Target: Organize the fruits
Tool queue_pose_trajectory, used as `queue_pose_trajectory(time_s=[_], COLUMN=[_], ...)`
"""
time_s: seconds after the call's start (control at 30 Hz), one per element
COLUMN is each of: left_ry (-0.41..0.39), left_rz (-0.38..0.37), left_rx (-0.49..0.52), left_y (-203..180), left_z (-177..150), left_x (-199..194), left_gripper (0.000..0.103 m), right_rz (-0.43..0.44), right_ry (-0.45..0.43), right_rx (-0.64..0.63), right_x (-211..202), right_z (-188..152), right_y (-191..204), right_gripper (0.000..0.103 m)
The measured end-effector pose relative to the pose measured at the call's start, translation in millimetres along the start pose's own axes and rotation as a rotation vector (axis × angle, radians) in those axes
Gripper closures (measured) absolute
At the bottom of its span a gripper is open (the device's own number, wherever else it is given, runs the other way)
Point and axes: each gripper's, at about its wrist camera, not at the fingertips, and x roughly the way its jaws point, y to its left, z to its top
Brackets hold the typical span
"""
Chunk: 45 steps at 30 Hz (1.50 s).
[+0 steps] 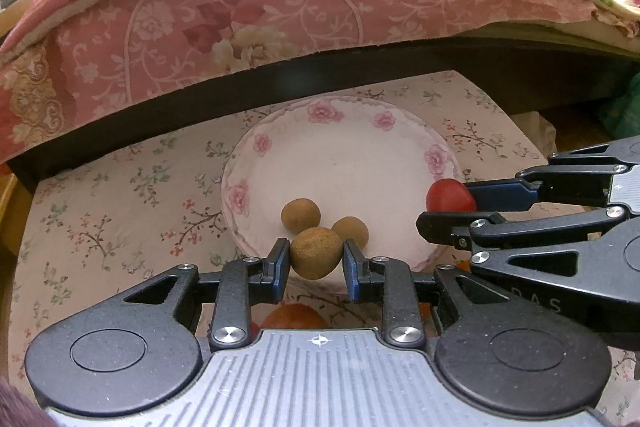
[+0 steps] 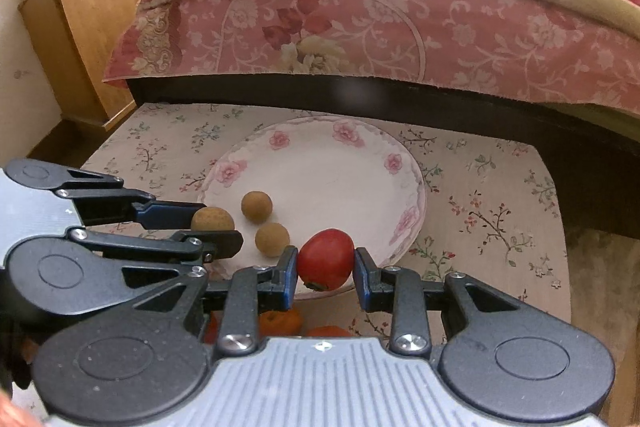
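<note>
A white plate with pink roses lies on the flowered tablecloth. Two small brown round fruits rest on its near part. My left gripper is shut on a third brown fruit at the plate's near rim. My right gripper is shut on a red tomato-like fruit above the plate's near right rim.
Orange fruits lie on the tablecloth under the grippers, mostly hidden. A bed with a pink flowered cover and a dark frame runs behind the table. A wooden cabinet stands at the far left.
</note>
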Motion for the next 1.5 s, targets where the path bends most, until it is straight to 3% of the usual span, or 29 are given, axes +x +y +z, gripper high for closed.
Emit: queue_pose_trajectory(time_s=[0.6,1.5], left_ry=[0.015,-0.016], left_rz=[0.011,0.026], left_rx=[-0.019,-0.004], left_y=[7.7,2.3], left_z=[2.7,0.2], left_x=[11.5,-6.4], left_gripper=[0.066,0.055], right_rz=[-0.005,-0.02], right_ry=[-0.006,-0.029], right_rx=[-0.021,-0.021], right_x=[14.7,-1.2], right_z=[4.4,1.9], right_y=[0.2,2.1], right_gripper=[0.071,0.07])
